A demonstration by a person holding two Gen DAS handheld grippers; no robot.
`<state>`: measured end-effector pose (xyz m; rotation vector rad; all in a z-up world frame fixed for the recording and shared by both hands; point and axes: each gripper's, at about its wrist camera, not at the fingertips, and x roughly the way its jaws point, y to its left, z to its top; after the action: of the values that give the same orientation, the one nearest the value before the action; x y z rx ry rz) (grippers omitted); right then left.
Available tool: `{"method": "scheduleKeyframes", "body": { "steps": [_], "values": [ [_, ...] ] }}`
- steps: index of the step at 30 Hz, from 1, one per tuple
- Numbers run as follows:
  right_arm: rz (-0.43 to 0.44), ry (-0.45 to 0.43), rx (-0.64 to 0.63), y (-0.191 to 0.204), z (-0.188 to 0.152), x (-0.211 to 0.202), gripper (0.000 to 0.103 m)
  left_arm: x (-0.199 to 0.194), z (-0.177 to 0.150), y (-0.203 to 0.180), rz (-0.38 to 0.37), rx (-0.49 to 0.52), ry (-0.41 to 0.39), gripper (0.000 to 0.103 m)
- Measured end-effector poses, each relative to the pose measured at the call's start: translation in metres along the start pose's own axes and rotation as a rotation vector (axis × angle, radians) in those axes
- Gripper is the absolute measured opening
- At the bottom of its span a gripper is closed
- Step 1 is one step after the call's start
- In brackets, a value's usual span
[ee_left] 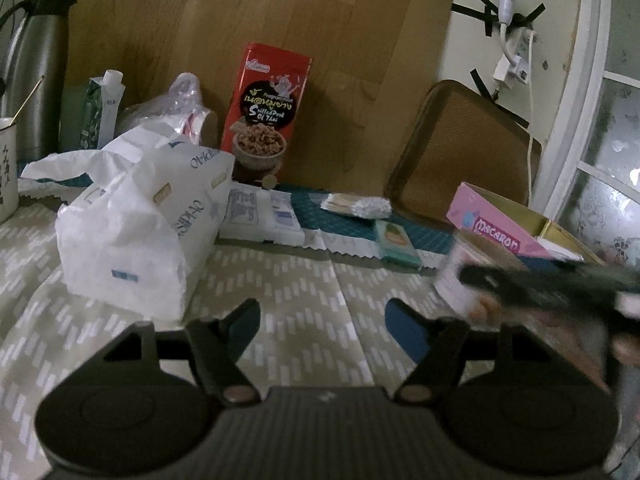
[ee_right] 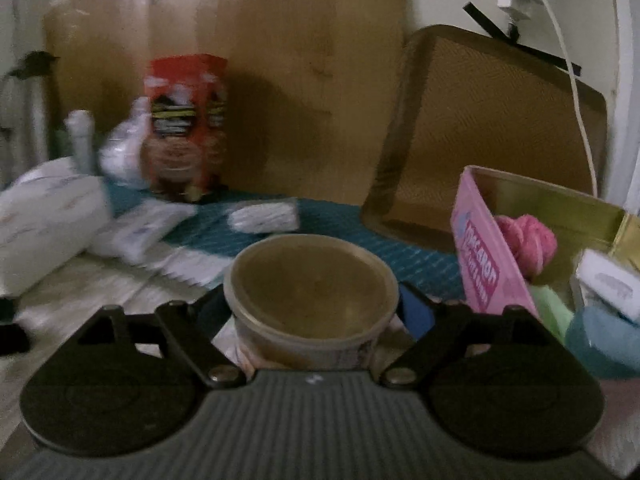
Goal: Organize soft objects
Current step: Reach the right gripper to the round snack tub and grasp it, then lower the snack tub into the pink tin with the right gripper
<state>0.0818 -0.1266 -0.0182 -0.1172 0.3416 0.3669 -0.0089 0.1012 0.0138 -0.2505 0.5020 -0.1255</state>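
The right gripper (ee_right: pixel 316 308) pinches a round tub (ee_right: pixel 310 296) with a cloudy plastic lid, one blue-padded finger on each side of it. Just right of the tub stands a pink box (ee_right: pixel 486 264) with gold inner walls. Inside it lie the soft things: a pink yarn ball (ee_right: pixel 528 242), something pale green (ee_right: pixel 554 312) and something light blue (ee_right: pixel 596 340) (their exact shapes are too blurred to tell), with a small white pack (ee_right: pixel 608 282) beside them.

The left gripper (ee_left: pixel 320 330) hangs with its fingers spread wide apart and nothing between them, above a patterned tablecloth (ee_left: pixel 304 292). To its right, the right gripper shows as a dark blur by the pink box (ee_left: pixel 496 236). To its left sits a white tissue pack (ee_left: pixel 144 224) in crinkled wrapping.

Farther back, a red snack box (ee_left: pixel 266 108) stands upright against a wooden board (ee_left: pixel 256 20). A brown tray (ee_left: pixel 460 148) leans against the wall to the right. At the far left are a steel flask (ee_left: pixel 36 68), a white mug (ee_left: pixel 8 168) and a green carton (ee_left: pixel 100 108).
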Motion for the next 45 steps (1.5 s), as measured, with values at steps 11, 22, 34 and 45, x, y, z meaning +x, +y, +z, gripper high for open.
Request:
{"method": "scheduleKeyframes", "body": {
  "steps": [11,22,34,45],
  "values": [
    [0.128,-0.023,-0.162,0.012,-0.069,-0.112,0.093,0.001,0.004,-0.021,-0.299,-0.112,0.125,0.071],
    [0.211,0.009,-0.027,-0.006,-0.082,-0.103,0.083,0.025,0.001,-0.099,-0.425,-0.025,0.271,0.05],
    [-0.054,-0.26,0.01,-0.071,-0.048,-0.127,0.083,0.07,0.072,-0.22,-0.53,0.174,0.143,0.05],
    [-0.22,-0.152,0.119,-0.142,-0.017,-0.049,0.084,0.14,0.074,-0.263,-0.336,0.205,0.142,0.069]
  ]
}}
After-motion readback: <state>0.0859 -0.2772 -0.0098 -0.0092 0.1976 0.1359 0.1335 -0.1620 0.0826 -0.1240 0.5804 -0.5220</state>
